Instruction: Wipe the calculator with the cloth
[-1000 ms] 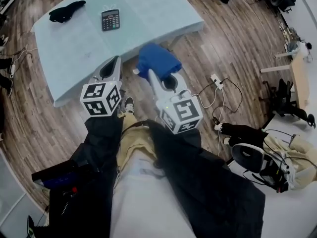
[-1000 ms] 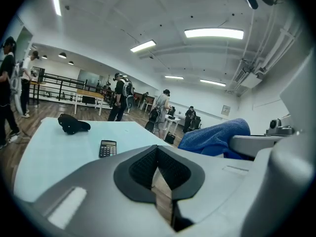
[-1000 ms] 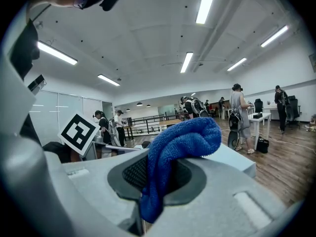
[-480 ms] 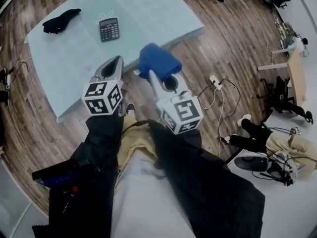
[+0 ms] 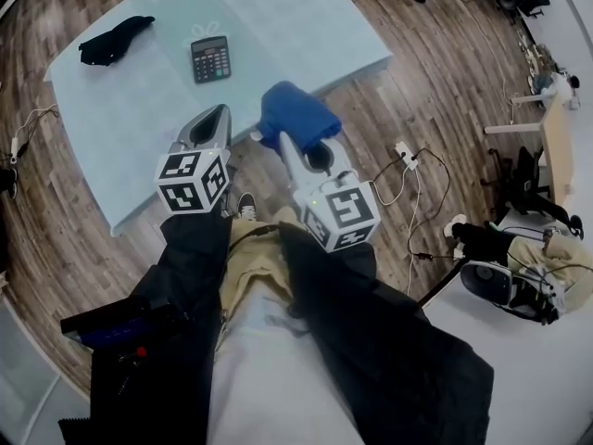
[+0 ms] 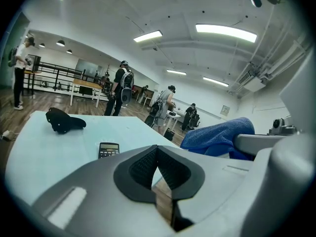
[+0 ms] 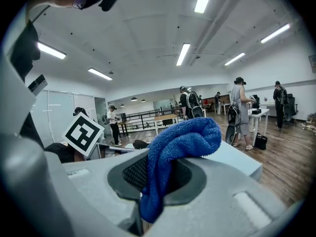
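A dark calculator lies on the pale blue table, well ahead of both grippers; it also shows in the left gripper view as the calculator. My right gripper is shut on a blue cloth, held in the air over the floor by the table's near edge. The cloth bunches up above the jaws. My left gripper hovers beside it at the table's edge, and the left gripper is shut with nothing in it.
A black bundle lies at the table's far left. On the wooden floor to the right lie a power strip and cables. Several people stand in the room beyond the table. A desk stands at the right.
The table and calculator have shifted slightly lower in the head view. Both grippers keep the same pose, the right one still holding the cloth.
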`<state>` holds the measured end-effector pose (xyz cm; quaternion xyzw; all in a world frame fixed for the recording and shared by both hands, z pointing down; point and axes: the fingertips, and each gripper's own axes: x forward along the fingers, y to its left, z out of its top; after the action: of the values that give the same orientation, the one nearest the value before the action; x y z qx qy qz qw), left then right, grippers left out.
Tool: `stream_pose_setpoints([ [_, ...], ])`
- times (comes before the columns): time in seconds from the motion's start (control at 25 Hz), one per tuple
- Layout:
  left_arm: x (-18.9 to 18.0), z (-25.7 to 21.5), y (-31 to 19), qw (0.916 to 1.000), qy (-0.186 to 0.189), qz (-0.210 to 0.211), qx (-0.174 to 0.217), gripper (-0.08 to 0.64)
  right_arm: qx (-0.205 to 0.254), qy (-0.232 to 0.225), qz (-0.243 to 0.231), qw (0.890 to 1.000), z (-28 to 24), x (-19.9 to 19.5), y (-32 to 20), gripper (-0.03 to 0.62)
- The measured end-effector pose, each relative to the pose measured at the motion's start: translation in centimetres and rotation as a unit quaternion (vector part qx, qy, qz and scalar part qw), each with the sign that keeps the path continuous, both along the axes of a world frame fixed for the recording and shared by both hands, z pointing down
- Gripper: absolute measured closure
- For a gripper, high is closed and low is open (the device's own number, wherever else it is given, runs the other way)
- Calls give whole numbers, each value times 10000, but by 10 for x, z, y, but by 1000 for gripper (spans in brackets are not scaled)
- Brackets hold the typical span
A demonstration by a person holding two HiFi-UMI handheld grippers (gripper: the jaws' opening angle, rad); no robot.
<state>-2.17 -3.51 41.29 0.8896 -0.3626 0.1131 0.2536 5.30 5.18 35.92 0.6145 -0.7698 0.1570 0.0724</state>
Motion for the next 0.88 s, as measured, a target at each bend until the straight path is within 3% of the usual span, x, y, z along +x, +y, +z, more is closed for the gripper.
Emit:
stream_pose_setpoints([
  [0.28,15,15,-17,9998,-158,-113,-106,565,-85,-141,-132,9998,14,19,-26,537],
  [0.6,33,-3,-96,9969,-316,-704,173,565,249,-253,-670,9971,-1,52,-112,537],
  [0.88,70,-14,-135,9945,-459,-872,350,565,383,-457,-875,9944,-5,93,-161,537],
])
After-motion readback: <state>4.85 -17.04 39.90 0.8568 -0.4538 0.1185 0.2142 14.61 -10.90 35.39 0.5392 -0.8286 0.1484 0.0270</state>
